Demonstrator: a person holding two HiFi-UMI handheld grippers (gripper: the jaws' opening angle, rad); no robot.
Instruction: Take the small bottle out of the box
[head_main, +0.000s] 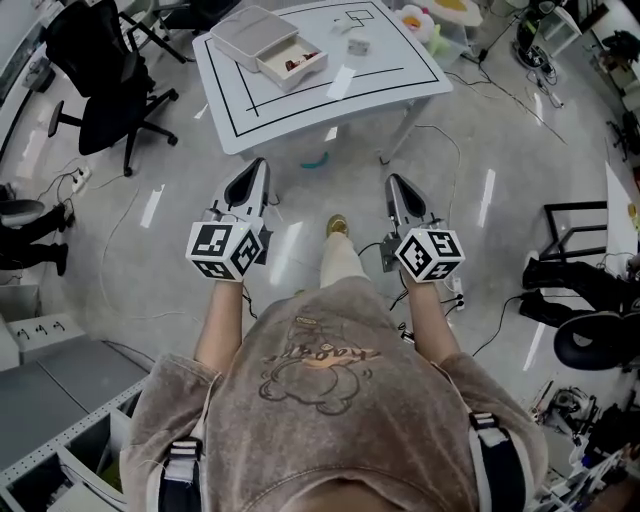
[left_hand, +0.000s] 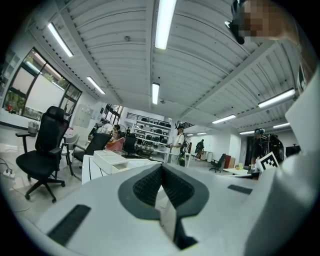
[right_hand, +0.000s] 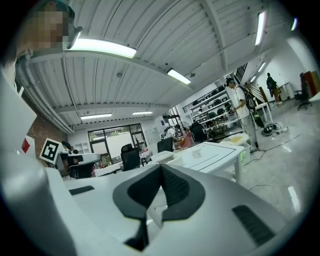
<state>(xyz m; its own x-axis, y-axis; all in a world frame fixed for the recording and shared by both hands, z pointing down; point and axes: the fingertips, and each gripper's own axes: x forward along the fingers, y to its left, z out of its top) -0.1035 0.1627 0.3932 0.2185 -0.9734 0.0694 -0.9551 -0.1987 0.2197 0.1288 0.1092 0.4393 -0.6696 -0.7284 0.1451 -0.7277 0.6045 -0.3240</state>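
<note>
1. Two grippers were held out over the floor, short of the desk (head_main: 330, 95) and not above it. The left gripper (head_main: 256, 170) and right gripper (head_main: 395, 185) were side by side, with the person's forward shoe (head_main: 338, 226) between them.
2. The left gripper's jaws were clenched pad to pad, with nothing between them.
3. The right gripper's jaws were likewise pressed together and empty.
4. The white desk lay ahead, well apart from both grippers. Black lines ran just inside its edges, and its near edge was turned at a slant to the person.
5. The box (head_main: 255, 35) sat toward the desk's far left corner. Its drawer (head_main: 292, 62) was pulled out toward the desk's middle.
6. A small reddish thing (head_main: 297, 64) lay inside that drawer. It was too small to make out surely as the bottle.
7. Another small pale object (head_main: 358, 45) stood alone on the desk, right of the box.
8. Bare, shiny floor (head_main: 300, 250) lay open between the person and the desk's near edge, crossed only by thin cables (head_main: 120, 225).
9. A black office chair (head_main: 105, 85) stood near the desk's left side.
10. Dark frames and more chairs (head_main: 590, 285) crowded the right edge of the room, and grey shelving (head_main: 60, 390) the lower left.
</note>
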